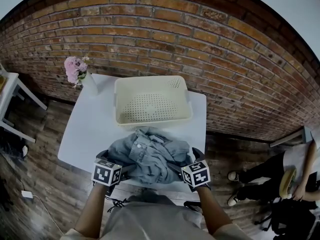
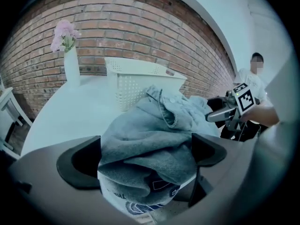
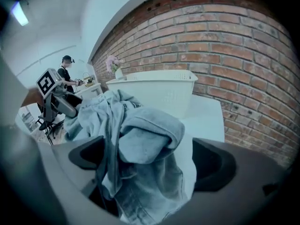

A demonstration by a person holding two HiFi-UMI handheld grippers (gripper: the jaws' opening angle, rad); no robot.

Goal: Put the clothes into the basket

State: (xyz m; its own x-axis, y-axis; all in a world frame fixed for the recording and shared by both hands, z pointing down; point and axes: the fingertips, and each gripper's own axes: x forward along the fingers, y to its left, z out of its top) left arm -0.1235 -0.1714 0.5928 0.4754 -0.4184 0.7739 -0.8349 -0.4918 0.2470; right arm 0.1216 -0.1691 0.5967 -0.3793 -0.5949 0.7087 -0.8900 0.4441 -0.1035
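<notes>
A crumpled pile of blue denim clothes [image 1: 149, 154] lies on the near part of the white table [image 1: 85, 129], just in front of the empty cream perforated basket [image 1: 152, 81]. My left gripper [image 1: 114, 160] is at the pile's left edge and my right gripper [image 1: 186, 159] at its right edge. In the left gripper view the denim [image 2: 150, 139] bulges between the wide-spread jaws of the left gripper [image 2: 145, 156]. In the right gripper view a denim fold [image 3: 140, 144] hangs between the spread jaws of the right gripper [image 3: 150, 161]. Neither pair of pads clamps the cloth.
A white vase of pink flowers [image 1: 77, 74] stands at the table's far left corner. A brick wall [image 1: 200, 39] runs behind the table. A white side table [image 1: 7, 94] is at the left. A seated person [image 1: 295, 174] is at the right.
</notes>
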